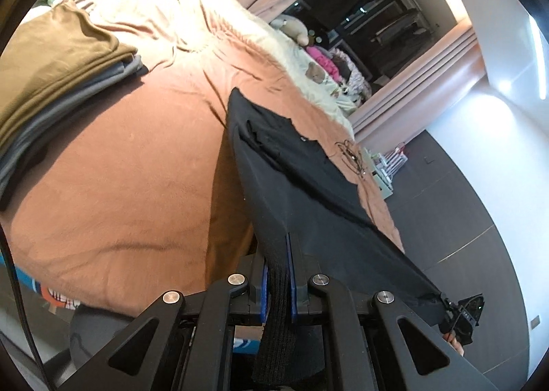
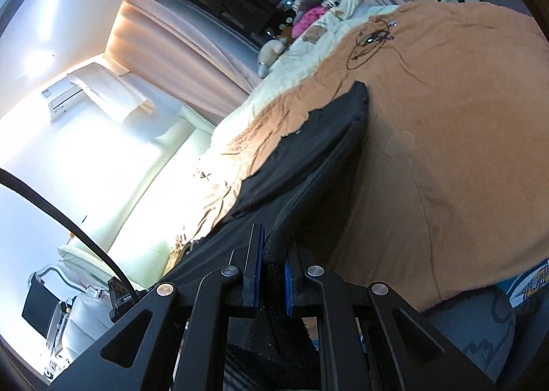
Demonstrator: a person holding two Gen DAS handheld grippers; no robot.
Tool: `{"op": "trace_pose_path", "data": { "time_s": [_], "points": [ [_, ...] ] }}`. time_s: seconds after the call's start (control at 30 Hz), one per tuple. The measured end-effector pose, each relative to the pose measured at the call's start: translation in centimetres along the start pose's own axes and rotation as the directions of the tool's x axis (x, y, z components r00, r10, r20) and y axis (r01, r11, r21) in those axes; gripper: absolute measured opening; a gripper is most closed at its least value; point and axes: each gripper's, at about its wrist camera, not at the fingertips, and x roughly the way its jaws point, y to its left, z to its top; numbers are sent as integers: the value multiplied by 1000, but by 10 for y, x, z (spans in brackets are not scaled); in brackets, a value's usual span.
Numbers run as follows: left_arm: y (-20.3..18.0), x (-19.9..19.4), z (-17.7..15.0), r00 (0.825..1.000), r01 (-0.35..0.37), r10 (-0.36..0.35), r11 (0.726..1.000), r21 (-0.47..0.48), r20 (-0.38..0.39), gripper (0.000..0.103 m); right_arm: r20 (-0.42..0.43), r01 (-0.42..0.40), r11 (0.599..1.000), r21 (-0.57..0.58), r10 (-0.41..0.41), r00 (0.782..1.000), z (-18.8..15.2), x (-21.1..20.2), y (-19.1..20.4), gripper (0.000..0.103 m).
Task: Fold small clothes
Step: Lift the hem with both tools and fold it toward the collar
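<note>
A black garment [image 1: 291, 164] is stretched taut between my two grippers above the orange bedspread [image 1: 120, 168]; its far end lies on the bed. My left gripper [image 1: 278, 274] is shut on the ribbed hem at one corner. My right gripper [image 2: 273, 274] is shut on the ribbed hem at the other corner, with the black garment [image 2: 308, 157] running away from it onto the bedspread [image 2: 446, 151]. The right gripper also shows at the lower right of the left wrist view [image 1: 461, 319].
A stack of folded clothes [image 1: 51, 75], olive on top of grey, sits on the bed at left. A tangled black cable [image 2: 370, 37] lies on the far bedspread. Soft toys and pillows [image 1: 322, 61] line the bed's far edge. Grey floor [image 1: 463, 202] lies to the right.
</note>
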Motion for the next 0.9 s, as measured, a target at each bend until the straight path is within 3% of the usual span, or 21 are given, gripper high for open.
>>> {"op": "trace_pose_path", "data": {
  "time_s": [0.37, 0.9],
  "points": [
    [-8, -47, -40, 999, 23, -24, 999, 23, 35, 9, -6, -24, 999, -36, 24, 1000, -25, -30, -10, 6],
    [-20, -104, -90, 997, 49, -53, 996, 76, 59, 9, -46, -26, 996, -86, 22, 999, -22, -53, 1, 6]
  ]
}}
